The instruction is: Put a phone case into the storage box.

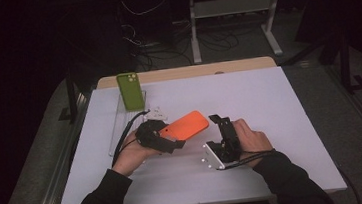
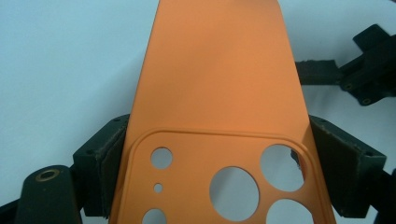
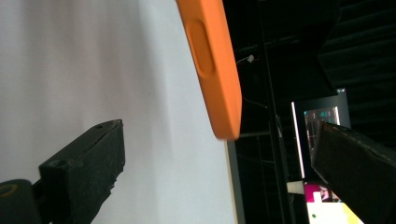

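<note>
White table top (image 1: 269,103) in a dark room, cables and a stand behind it. From the high view I list a green phone case (image 1: 130,90) upright in a clear holder (image 1: 116,133) at the far left, well apart from my right gripper (image 1: 220,128). My left gripper (image 1: 164,133) clamps the orange phone case (image 1: 187,125) at its camera-hole end; the left gripper view gives me both pads pressed on its edges (image 2: 215,93). The right gripper view gives me wide-open jaws holding nothing, the orange case's edge (image 3: 212,60) beyond them.

The phone case (image 1: 187,125) sits between the left claw (image 1: 168,137) and the right claw (image 1: 220,123).
</note>
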A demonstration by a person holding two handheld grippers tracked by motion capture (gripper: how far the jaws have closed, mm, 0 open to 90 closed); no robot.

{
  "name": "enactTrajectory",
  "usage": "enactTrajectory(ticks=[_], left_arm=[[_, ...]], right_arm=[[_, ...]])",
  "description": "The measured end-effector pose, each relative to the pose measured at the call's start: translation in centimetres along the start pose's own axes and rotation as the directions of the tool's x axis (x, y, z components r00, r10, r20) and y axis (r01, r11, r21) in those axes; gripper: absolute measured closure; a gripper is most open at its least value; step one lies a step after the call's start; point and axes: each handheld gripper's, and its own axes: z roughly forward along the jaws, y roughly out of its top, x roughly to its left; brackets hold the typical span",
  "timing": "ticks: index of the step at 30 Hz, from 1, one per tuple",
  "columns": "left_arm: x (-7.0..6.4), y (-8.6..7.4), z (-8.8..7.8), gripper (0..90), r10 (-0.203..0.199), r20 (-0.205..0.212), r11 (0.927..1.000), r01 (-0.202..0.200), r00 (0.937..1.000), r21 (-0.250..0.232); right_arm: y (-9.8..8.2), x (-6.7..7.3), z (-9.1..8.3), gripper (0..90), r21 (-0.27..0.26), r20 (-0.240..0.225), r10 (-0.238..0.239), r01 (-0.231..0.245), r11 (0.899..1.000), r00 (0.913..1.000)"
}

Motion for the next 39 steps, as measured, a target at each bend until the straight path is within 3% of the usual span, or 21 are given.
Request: enactTrajectory(ticks=[1, 3, 5, 7, 11, 12, 17, 18, 21, 23, 24, 28, 29, 33, 36, 39], left_arm=[[0.0, 0.1, 0.0, 15.4, 0.007, 0.002, 0.9999, -0.007, 1.0, 0.011], [-0.3, 0.2, 0.2, 15.4, 0.013, 0.007, 0.9998, -0.013, 0.9999, 0.016], [-0.4, 0.2, 0.3, 15.4, 0.039, 0.008, 0.9988, -0.039, 0.9992, 0.03], [-0.7, 0.3, 0.6, 15.4, 0.033, 0.015, 0.999, -0.034, 0.9993, 0.031], [-1.0, 0.3, 0.9, 15.4, 0.045, 0.025, 0.9982, -0.046, 0.9987, 0.039], [-1.2, 0.3, 1.0, 15.4, 0.048, 0.024, 0.9981, -0.048, 0.9986, 0.038], [-1.5, 0.4, 1.3, 15.4, 0.076, 0.03, 0.9951, -0.078, 0.9966, 0.06], [-1.8, 0.4, 1.4, 15.4, 0.052, 0.026, 0.9977, -0.053, 0.9983, 0.041], [-1.7, 0.5, 1.3, 15.4, 0.087, 0.03, 0.9936, -0.089, 0.9958, 0.07], [-1.9, 0.4, 1.5, 15.4, 0.065, 0.033, 0.9966, -0.066, 0.9973, 0.048], [-1.7, 0.4, 1.4, 15.4, 0.091, 0.034, 0.9932, -0.093, 0.9953, 0.07], [-1.8, 0.5, 1.4, 15.4, 0.079, 0.036, 0.9949, -0.081, 0.9962, 0.06], [-1.9, 0.4, 1.5, 15.4, 0.055, 0.036, 0.9977, -0.056, 0.9979, 0.039], [-1.8, 0.4, 1.4, 15.4, 0.057, 0.035, 0.9977, -0.058, 0.9977, 0.036], [-1.8, 0.4, 1.4, 15.3, 0.052, 0.038, 0.9977, -0.053, 0.9979, 0.043], [-1.6, 0.4, 1.4, 15.0, 0.034, 0.054, 0.9988, -0.036, 0.9979, 0.033]], right_arm=[[0.1, 0.1, 0.0, 2.8, -0.002, 0.01, -0.008, 0.008, 1.0, 0.9999], [0.3, 0.0, 0.1, 3.4, -0.01, 0.012, -0.074, 0.074, 0.997, 0.9972], [0.5, 0.2, 0.1, 4.6, -0.012, 0.027, -0.096, 0.096, 0.995, 0.995], [0.7, 0.4, 0.1, 6.2, -0.013, 0.043, -0.116, 0.117, 0.993, 0.9923], [1.2, 0.7, -0.2, 15.5, -0.02, 0.062, -0.13, 0.131, 0.991, 0.9896], [1.3, 0.9, -0.2, 17.3, -0.03, 0.091, -0.114, 0.117, 0.993, 0.9894], [1.6, 1.4, -0.3, 28.7, -0.031, 0.106, -0.172, 0.176, 0.984, 0.9794], [1.7, 1.6, -0.3, 32.5, -0.033, 0.108, -0.181, 0.185, 0.982, 0.9776], [1.9, 1.8, -0.4, 42.7, -0.037, 0.11, -0.198, 0.203, 0.978, 0.9739], [1.9, 1.9, -0.4, 46.5, -0.027, 0.11, -0.212, 0.216, 0.976, 0.9712], [1.9, 2.0, -0.3, 48.5, -0.03, 0.111, -0.213, 0.217, 0.976, 0.9708], [2.0, 2.0, -0.4, 57.4, -0.038, 0.116, -0.225, 0.231, 0.972, 0.9674], [2.0, 2.0, -0.4, 59.7, -0.039, 0.112, -0.225, 0.231, 0.972, 0.9679], [2.0, 2.1, -0.4, 70.5, -0.039, 0.097, -0.238, 0.243, 0.969, 0.9664], [2.0, 2.2, -0.4, 73.7, -0.035, 0.083, -0.237, 0.241, 0.97, 0.9678], [2.1, 2.0, -0.5, 77.2, -0.016, 0.078, -0.268, 0.27, 0.963, 0.9601]])
